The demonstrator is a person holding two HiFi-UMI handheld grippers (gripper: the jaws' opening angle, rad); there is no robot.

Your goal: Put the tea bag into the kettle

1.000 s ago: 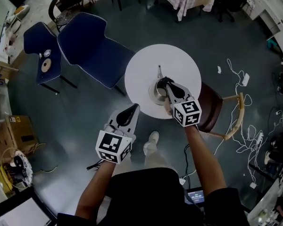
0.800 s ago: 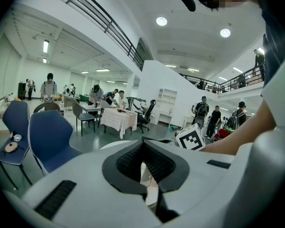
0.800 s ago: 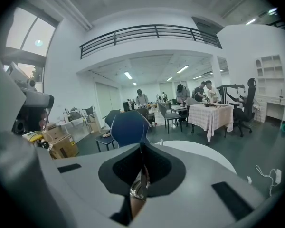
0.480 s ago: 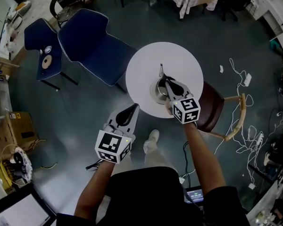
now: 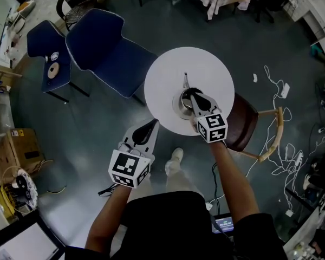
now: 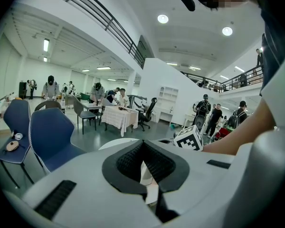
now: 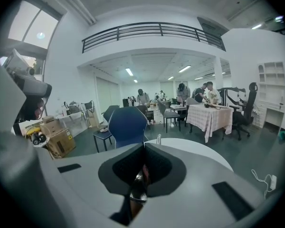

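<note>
Tea bag (image 6: 147, 177) sits pinched, white, between the closed jaws of my left gripper (image 5: 151, 125), off the bench (image 5: 168, 72) at the kettle's (image 5: 179, 104) 7 o'clock. My right gripper (image 5: 190, 95) has its jaws clamped on a shiny metal part of the kettle, which stands just 6 o'clock of the bench's centre.

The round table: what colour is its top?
Plain white. The table shows best in the head view.
</note>
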